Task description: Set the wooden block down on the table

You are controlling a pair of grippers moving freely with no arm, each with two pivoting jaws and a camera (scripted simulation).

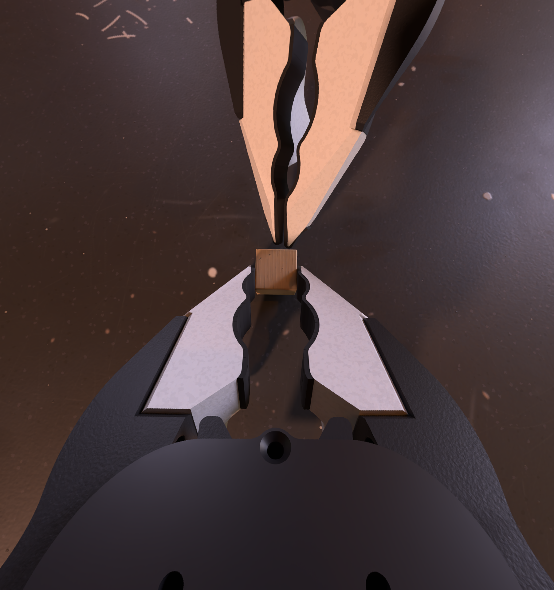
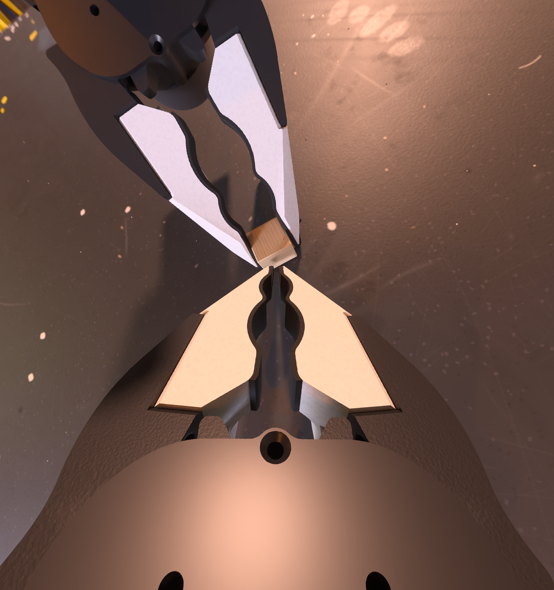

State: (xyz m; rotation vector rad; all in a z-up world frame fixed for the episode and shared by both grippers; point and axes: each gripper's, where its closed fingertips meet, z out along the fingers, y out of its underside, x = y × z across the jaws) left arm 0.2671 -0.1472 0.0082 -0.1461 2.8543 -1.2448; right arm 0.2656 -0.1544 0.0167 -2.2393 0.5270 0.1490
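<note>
Only unmarked wooden block (image 1: 276,269) between left gripper (image 1: 276,281) jaws.

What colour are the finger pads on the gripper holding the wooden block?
White, with a faint lilac tint. The left gripper pads around the wooden block show best in the left wrist view.

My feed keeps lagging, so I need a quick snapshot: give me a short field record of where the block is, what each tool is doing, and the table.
block: small wooden block, pinched between the left tool's fingertips
left tool: white fingers, shut on the block's two sides
right tool: peach fingers, nearly closed, holding nothing, tips right at the block's far face; contact cannot be told
table: dark brown surface, speckled and scratched
block on table: cannot tell from these views
task state: block not yet released
</note>
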